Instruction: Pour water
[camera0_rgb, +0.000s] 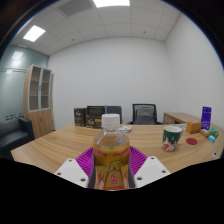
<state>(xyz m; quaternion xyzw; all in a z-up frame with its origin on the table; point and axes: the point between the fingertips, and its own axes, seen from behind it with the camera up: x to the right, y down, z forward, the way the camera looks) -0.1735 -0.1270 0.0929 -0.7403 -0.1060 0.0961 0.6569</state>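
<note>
gripper view: the bottle (111, 152) stands upright between the two fingers, its body against the purple pads (86, 157) on both sides — the gripper (111, 166) looks closed on it, low on the body. clear plastic, amber liquid nearly to the neck, white cap on: likely fairly heavy, smooth, and a thin wall that gives under a squeeze. beyond it on the wooden table (60, 143) stands a paper cup (172, 137) — probably the pouring target.

We see white walls, ceiling panel lights (34, 33), a wooden cabinet (39, 98), black chairs (144, 113) behind a long wooden table (60, 142).
</note>
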